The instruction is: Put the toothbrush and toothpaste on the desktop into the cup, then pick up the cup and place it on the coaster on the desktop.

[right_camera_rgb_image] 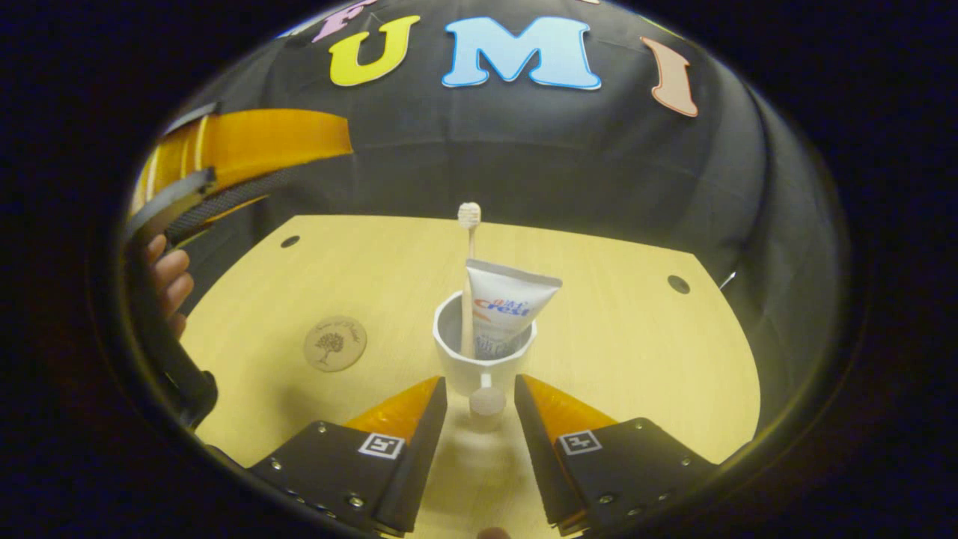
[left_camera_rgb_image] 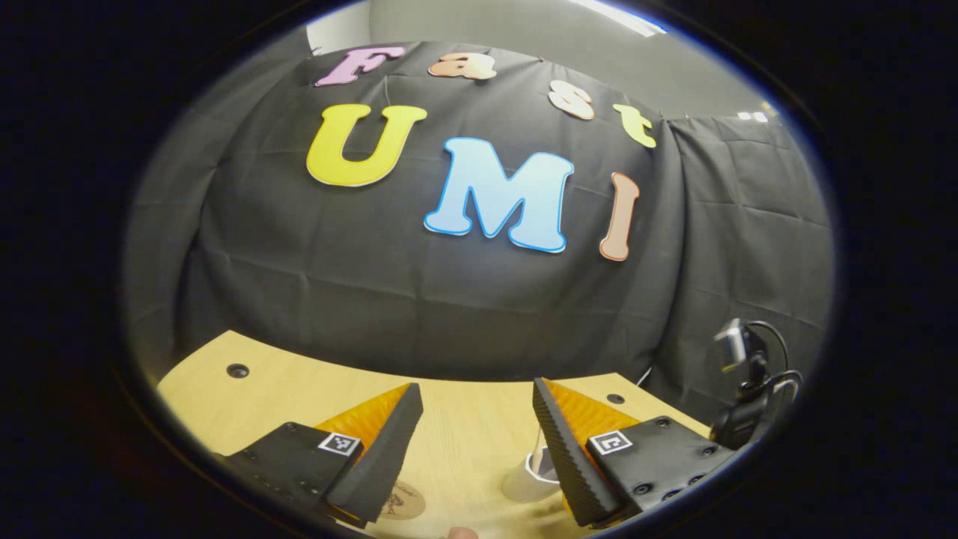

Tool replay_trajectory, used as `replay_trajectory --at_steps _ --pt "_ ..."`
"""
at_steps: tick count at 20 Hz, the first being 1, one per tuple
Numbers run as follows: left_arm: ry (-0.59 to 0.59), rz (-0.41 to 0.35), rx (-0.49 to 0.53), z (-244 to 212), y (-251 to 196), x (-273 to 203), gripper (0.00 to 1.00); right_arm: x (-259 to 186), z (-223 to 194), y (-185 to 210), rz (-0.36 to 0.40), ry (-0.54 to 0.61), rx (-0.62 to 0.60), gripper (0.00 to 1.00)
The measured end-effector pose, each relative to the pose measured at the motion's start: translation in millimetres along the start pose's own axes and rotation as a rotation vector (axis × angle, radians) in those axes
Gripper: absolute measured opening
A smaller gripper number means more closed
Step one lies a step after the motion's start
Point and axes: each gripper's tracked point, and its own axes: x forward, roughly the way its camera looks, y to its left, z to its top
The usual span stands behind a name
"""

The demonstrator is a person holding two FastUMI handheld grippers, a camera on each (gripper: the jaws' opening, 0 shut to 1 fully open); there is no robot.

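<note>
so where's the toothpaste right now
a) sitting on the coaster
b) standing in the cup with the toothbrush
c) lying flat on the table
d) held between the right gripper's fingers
b: in the right gripper view the toothpaste stands in the cup beside the toothbrush, while the right gripper is open in front of the cup and the coaster lies bare to the side.

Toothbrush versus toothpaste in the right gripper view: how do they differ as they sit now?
The toothbrush is a thin stick standing nearly upright; the toothpaste is a broad, flat printed tube that leans a little to the right. The toothbrush rises well above the toothpaste's top edge. The toothbrush sits on the left, the toothpaste on the right. Both stand inside the white cup, which is still off the coaster.
</note>
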Motion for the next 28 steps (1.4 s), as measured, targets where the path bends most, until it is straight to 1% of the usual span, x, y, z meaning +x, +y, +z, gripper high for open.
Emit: replay_trajectory --at_steps 1,2,3,7,13,14,15,19,20,22,23,24,25,26,27,28 --pt "0.003 -0.001 -0.002 0.3 1.7 -2.5 0.95 5.6 -1.4 0.6 -0.011 0.019 -0.003 0.6" --pt "0.007 0.002 -0.003 -0.4 3.9 -4.3 0.99 8.9 -4.1 0.5 -0.019 0.036 -0.002 0.6" --pt "0.01 0.001 -0.005 -0.3 5.2 -5.9 0.95 12.5 -6.6 1.2 -0.023 0.052 0.0 0.6" --pt "0.017 -0.008 -0.008 1.8 8.1 -13.9 0.95 22.4 -16.3 1.9 -0.041 0.101 -0.004 0.6" --pt "0.024 -0.019 -0.025 1.7 12.5 -23.6 0.95 38.0 -25.5 5.6 -0.04 0.142 0.004 0.6" --pt "0.027 -0.019 -0.03 1.4 14.1 -25.2 0.91 39.8 -25.7 4.5 -0.045 0.147 0.005 0.6" --pt "0.031 -0.016 -0.034 0.3 15.6 -26.6 0.95 41.9 -26.6 3.3 -0.048 0.153 0.007 0.6" --pt "0.042 -0.001 -0.044 -3.0 26.3 -32.3 0.95 45.5 -28.0 4.0 -0.039 0.168 0.031 0.6" --pt "0.043 0.003 -0.047 -3.2 28.1 -33.2 0.95 45.6 -28.7 2.7 -0.043 0.167 0.031 0.56" --pt "0.046 0.005 -0.049 -3.9 30.1 -34.4 0.95 47.4 -29.5 0.3 -0.061 0.173 0.02 0.43" --pt "0.047 0.006 -0.049 -4.1 30.7 -33.9 0.95 46.8 -31.6 1.2 -0.054 0.176 0.019 0.36" --pt "0.047 0.007 -0.049 -4.2 31.4 -34.0 0.95 47.5 -33.4 1.6 -0.058 0.18 0.026 0.34" --pt "0.048 0.008 -0.049 -3.7 32.0 -33.7 0.95 47.6 -33.5 3.7 -0.049 0.176 0.034 0.28" --pt "0.05 0.01 -0.048 -4.5 32.8 -34.3 0.95 47.8 -34.5 5.2 -0.04 0.174 0.046 0.27" --pt "0.051 0.011 -0.049 -4.9 33.5 -34.8 0.95 49.3 -34.1 6.6 -0.037 0.171 0.054 0.23" --pt "0.052 0.01 -0.051 -5.3 33.3 -34.2 0.95 49.8 -33.8 6.4 -0.035 0.169 0.046 0.23"
